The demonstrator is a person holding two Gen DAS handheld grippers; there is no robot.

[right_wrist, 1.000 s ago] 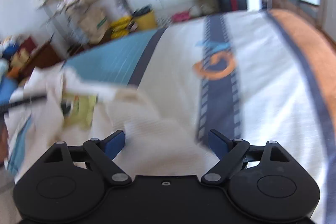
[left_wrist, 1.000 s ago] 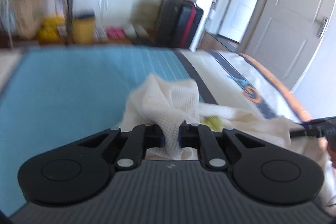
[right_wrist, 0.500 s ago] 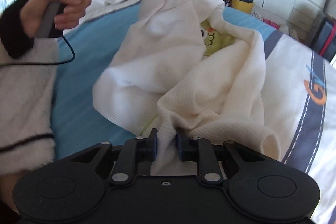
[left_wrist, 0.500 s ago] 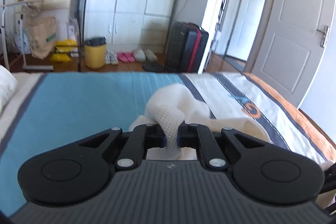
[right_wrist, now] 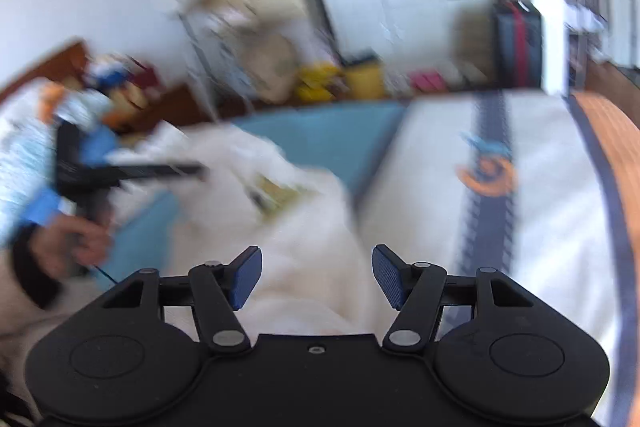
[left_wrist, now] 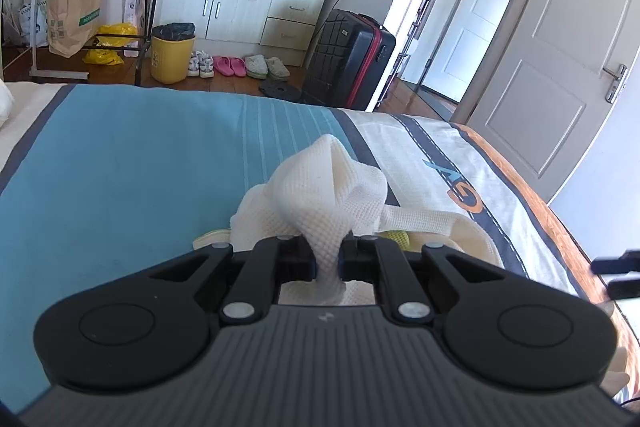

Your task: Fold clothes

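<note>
**Left pinch holds, right jaws empty — garment bunched on bed**

Left gripper [left_wrist: 327,263]: jaws nearly closed on a gathered neck of the cream waffle-knit garment [left_wrist: 332,195]; the cloth rises in a peak beyond the fingertips, the rest lies heaped on the bedspread [left_wrist: 120,167] where its blue panel meets the white one. Right gripper [right_wrist: 317,277]: jaws spread wide, nothing between the blue pads [right_wrist: 246,277]; garment lies directly under and ahead of them.

Risks, as judged: the left grip is on a bunched wad, not a clean edge — lifting may drag several layers and twist the fold; the right jaws, closing blind into the heap, could catch the wrong layer.

Unclear: right wrist view heavily motion-blurred; garment outline, sleeves and hems not identifiable; a yellow-green print [left_wrist: 398,237] is only partly exposed; left wrist view shows the right gripper as a cropped dark sliver at frame edge.
</note>
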